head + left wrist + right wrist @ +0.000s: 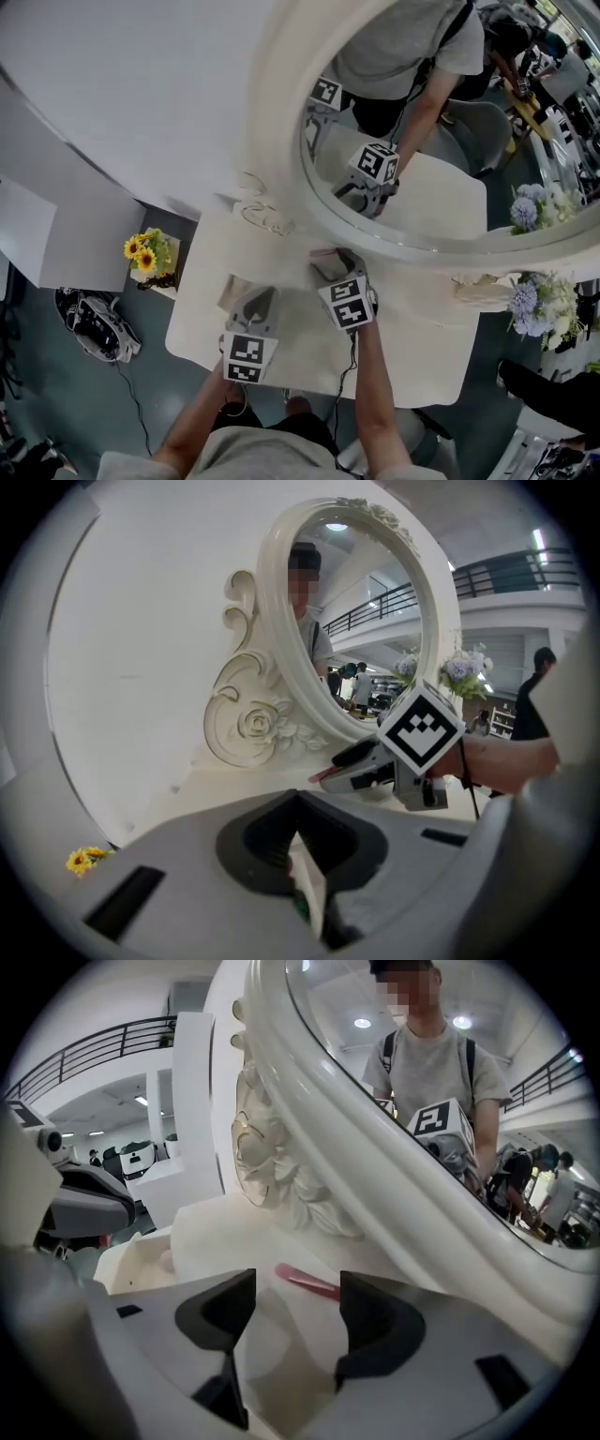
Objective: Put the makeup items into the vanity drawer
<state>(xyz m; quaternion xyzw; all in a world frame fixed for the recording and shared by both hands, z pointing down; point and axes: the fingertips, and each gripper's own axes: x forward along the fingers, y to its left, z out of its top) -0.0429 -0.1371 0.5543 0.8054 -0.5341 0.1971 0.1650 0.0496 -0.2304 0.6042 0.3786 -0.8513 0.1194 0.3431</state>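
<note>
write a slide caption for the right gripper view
Open right tongs aimed at a pink stick on the vanity beside the mirror frame

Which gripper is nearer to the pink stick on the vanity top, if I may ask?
Right. The right gripper holds open jaws just short of the pink stick, which lies straight ahead; the left gripper, shut on a white item, is farther left.
</note>
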